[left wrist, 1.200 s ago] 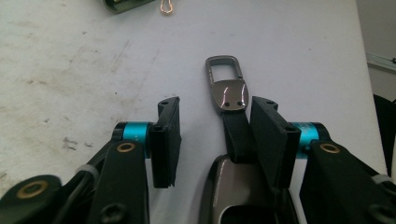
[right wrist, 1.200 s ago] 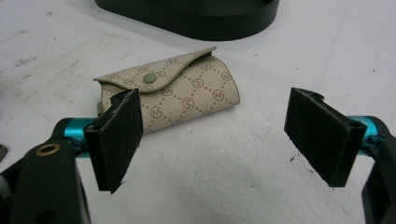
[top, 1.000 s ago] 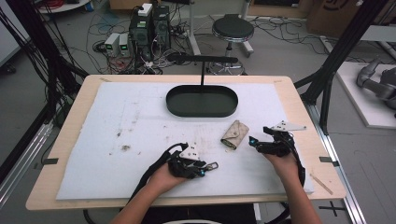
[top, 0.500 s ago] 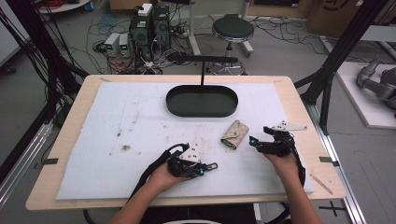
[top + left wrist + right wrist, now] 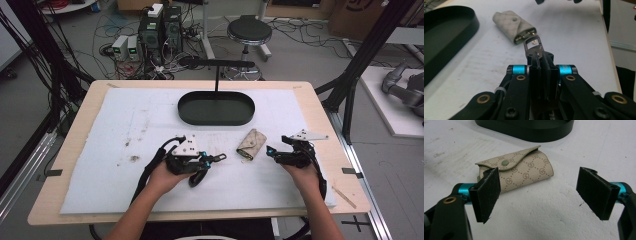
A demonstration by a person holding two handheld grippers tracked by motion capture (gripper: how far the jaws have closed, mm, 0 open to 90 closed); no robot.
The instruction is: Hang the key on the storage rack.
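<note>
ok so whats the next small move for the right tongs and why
Probably ease the open right tongs forward and close on the pouch: it lies loose on the mat just ahead of them, while the left tongs are shut on its metal clip.

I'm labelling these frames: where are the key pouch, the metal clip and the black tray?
Key pouch [image 5: 524, 173]: right gripper view, on its patterned front below the flap.
Metal clip [image 5: 534, 46]: left gripper view, on the loop sticking out of the shut left tongs.
Black tray [image 5: 216, 121]: high view, on its near rim.
</note>
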